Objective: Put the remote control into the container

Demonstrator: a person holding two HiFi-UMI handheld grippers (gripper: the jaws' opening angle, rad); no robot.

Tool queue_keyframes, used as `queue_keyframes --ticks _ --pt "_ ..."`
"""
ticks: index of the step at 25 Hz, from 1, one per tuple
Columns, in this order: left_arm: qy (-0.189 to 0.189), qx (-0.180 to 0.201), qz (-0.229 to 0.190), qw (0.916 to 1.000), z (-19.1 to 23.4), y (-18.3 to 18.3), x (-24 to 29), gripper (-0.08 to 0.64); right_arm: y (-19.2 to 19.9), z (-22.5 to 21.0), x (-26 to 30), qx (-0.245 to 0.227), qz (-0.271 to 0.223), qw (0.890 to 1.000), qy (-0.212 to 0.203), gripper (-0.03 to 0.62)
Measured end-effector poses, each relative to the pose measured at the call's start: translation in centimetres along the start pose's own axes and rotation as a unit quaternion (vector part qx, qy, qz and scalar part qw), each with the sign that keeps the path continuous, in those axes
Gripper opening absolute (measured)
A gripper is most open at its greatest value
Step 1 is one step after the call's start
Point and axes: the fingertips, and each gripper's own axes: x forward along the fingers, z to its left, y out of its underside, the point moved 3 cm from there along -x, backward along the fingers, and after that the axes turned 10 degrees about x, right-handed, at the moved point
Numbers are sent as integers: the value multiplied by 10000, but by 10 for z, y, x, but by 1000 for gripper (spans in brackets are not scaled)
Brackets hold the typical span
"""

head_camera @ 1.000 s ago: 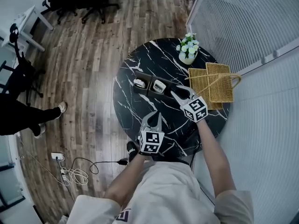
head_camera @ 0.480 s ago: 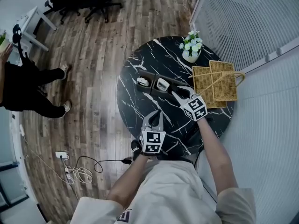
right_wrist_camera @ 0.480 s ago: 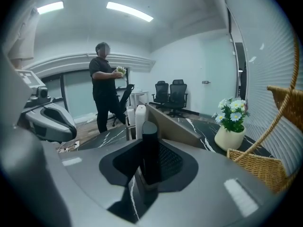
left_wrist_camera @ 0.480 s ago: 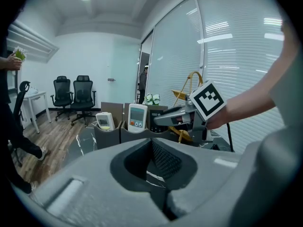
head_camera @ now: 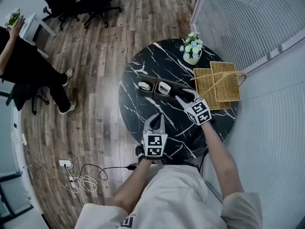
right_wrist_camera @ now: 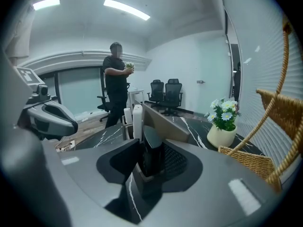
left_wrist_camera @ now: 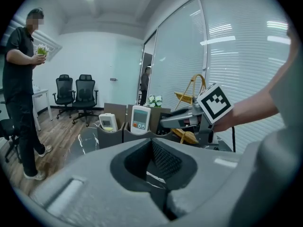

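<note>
Right claw (right_wrist_camera: 150, 163) spreading wider than before around one black remote (right_wrist_camera: 152, 145), standing upright in container (head_camera: 153, 79), two white remotes (head_camera: 143, 86) alongside, left claw (head_camera: 156, 119) pressed together

Right gripper (right_wrist_camera: 151, 167): fingers were opening; dark remote control (right_wrist_camera: 151, 145) stood upright between them, in near slot of container (right_wrist_camera: 163, 122). White remote (right_wrist_camera: 137, 119) stood just beyond, 11 o'clock. Flower pot (right_wrist_camera: 221, 135) sat on black marble surface (right_wrist_camera: 191, 126), 2 o'clock. Wicker basket (right_wrist_camera: 251, 167) at 3 o'clock, left gripper (right_wrist_camera: 66, 122) at 9 o'clock. Person (right_wrist_camera: 116, 86) stood far off, 11 o'clock.
</note>
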Motion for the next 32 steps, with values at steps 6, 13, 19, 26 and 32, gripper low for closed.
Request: queue_keyframes --ticks 6,13,19,26,32 --pt "29 61 -140 9999 11 -6 -9 3 -11 -8 -21 124 -234 9980 574 167" --pt "300 254 -301 9988 35 -12 -26 3 -27 19 -57 453 -705 9881 1293 158" --pt "519 419 -624 9958 55 -32 -41 3 -20 69 -80 744 -1031 9725 1954 69" --pt "915 196 -730 9929 61 -36 -68 3 11 126 -101 1602 -1383 9394 2696 24" --pt "1204 249 -386 9917 50 -12 -82 3 51 161 -104 2099 -1288 9127 3260 3"
